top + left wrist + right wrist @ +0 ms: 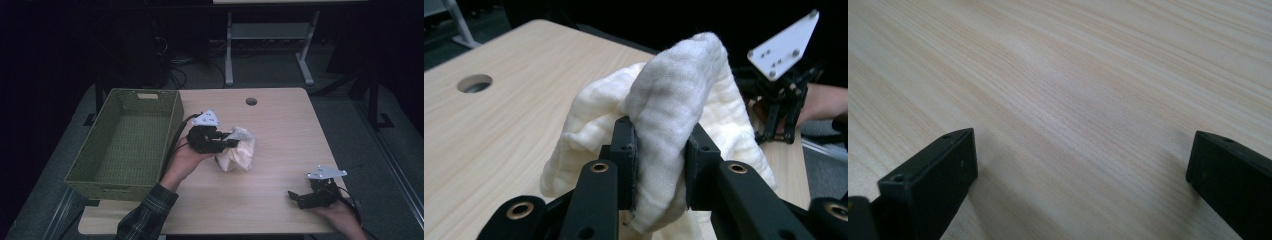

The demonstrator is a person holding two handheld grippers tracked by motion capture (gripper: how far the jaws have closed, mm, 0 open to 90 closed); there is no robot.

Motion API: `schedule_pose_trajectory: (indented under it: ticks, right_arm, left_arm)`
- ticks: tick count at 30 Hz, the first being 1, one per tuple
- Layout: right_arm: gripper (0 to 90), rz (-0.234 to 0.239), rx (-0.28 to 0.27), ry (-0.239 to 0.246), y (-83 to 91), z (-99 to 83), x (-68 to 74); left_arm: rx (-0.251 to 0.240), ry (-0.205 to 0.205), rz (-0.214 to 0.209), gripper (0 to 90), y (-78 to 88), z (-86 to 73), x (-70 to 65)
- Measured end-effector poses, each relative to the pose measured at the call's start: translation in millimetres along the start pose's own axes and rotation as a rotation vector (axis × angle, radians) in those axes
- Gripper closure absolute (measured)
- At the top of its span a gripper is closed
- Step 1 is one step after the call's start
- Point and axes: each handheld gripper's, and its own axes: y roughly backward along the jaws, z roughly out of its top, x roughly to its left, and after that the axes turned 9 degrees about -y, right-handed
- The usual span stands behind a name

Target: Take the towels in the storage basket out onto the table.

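A crumpled cream-white cloth [239, 149] lies bunched near the middle of the wooden table [280, 125]. My left gripper [227, 141] is shut on a fold of it. In the left gripper view the cloth [674, 115] is pinched between both black pads, and one pad [628, 165] presses into the fabric. My right gripper [299, 198] rests low at the table's front right, held by a hand. In the right gripper view the right gripper [1080, 165] stands open, jaws wide apart over bare wood.
A green woven basket [107, 172] stands at the table's left edge, beside my left hand. A round cable hole [251, 101] sits near the far edge. Beyond the table are a desk frame [270, 45] and cables on the floor.
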Motion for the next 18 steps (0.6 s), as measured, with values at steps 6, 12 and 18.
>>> schedule_pose_trajectory:
  ticks: [6,12,18]
  right_arm:
    - [0.0,0.0,0.0,0.0,0.0,0.0,0.0]
    - [0.0,0.0,0.0,0.001,0.0,0.0,0.0]
    - [0.0,0.002,0.001,0.002,0.0,0.0,0.2]
  left_arm:
    - [0.035,-0.02,-0.03,71.0,-17.2,-5.3,-6.2]
    - [0.064,-0.041,-0.06,70.9,-34.1,-10.2,-11.9]
    - [0.118,-0.055,-0.098,70.7,-56.1,-21.5,-20.0]
